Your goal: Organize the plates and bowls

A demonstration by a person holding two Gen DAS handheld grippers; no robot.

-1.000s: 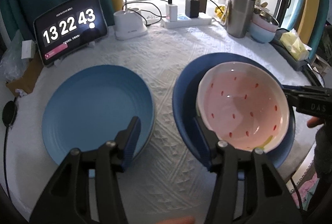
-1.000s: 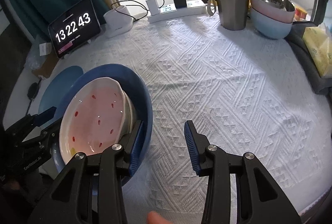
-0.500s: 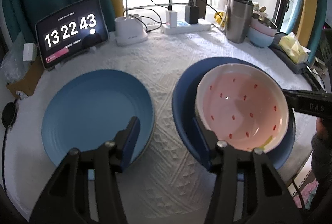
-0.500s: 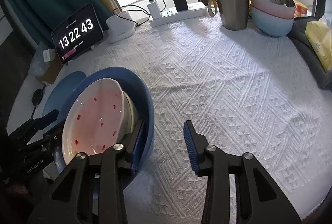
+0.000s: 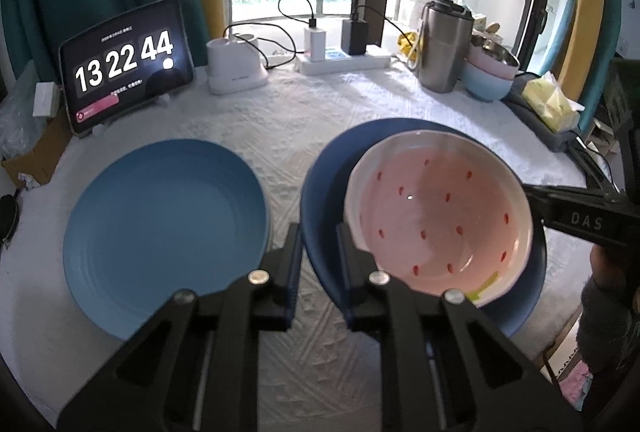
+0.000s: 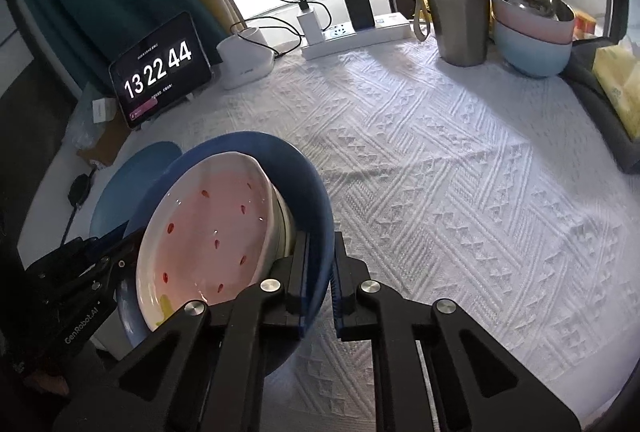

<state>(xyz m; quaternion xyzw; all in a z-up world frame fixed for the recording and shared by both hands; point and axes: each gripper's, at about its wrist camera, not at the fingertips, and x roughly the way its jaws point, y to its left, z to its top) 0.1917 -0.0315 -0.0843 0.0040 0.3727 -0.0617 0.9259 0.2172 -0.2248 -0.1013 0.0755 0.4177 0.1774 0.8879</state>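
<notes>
- On the dark blue plate, both grippers are clamping opposite rims: left gripper, right gripper.
- The pink bowl is riding inside it.
- Beside it, the light blue plate is lying flat; lifting level should keep the bowl from sliding.

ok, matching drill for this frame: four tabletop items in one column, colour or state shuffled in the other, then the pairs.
1. dark blue plate
2. light blue plate
3. watermelon bowl
4. steel tumbler

A. lies flat and untouched on the cloth
B. stands upright at the back, beside the stacked bowls
C. its rim sits between the fingers of both tools
D. pink inside, sits on a plate

Pairs: 1-C, 2-A, 3-D, 4-B
</notes>
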